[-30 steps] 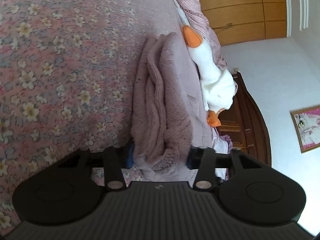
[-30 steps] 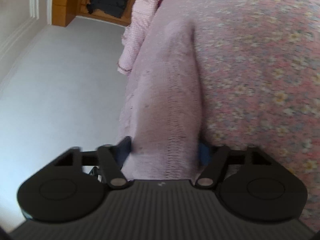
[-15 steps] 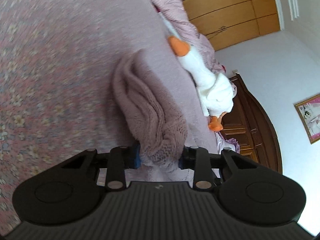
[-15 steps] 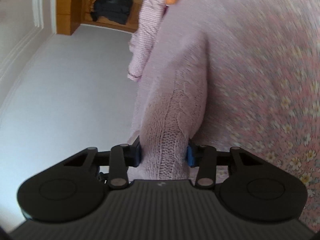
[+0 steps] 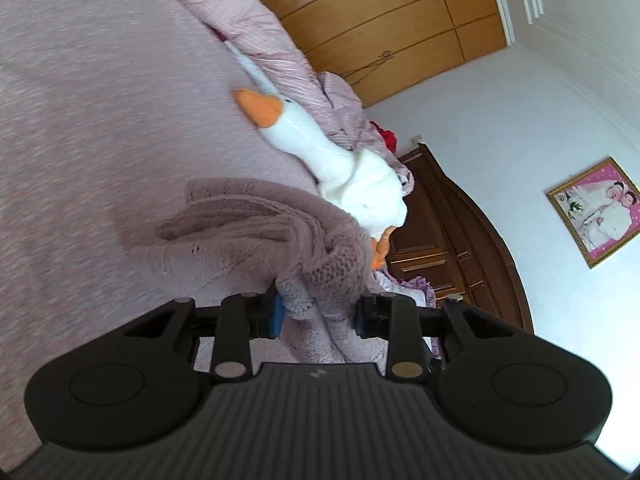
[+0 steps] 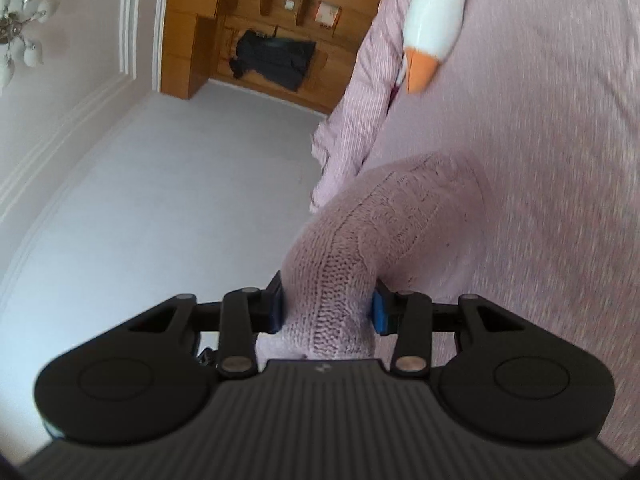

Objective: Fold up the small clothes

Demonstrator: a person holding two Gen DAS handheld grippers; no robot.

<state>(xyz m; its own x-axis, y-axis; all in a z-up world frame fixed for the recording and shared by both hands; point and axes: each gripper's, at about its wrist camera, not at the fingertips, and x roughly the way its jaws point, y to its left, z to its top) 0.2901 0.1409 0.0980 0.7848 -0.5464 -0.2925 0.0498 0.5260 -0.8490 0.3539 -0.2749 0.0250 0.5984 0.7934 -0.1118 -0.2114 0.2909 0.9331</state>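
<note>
Meanwhile, left hand-held gripper [image 5: 319,312] clamped on bunched mauve sweater [image 5: 256,236] | right hand-held gripper [image 6: 329,308] pinching the same sweater's knit edge [image 6: 340,280] | sweater trails onto the pink bed [image 5: 100,100] | toy goose [image 5: 340,160] just beside it.

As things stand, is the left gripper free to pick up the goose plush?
Probably not: the left gripper is shut on the knitted sweater, though the goose plush lies unobstructed just beyond.
</note>
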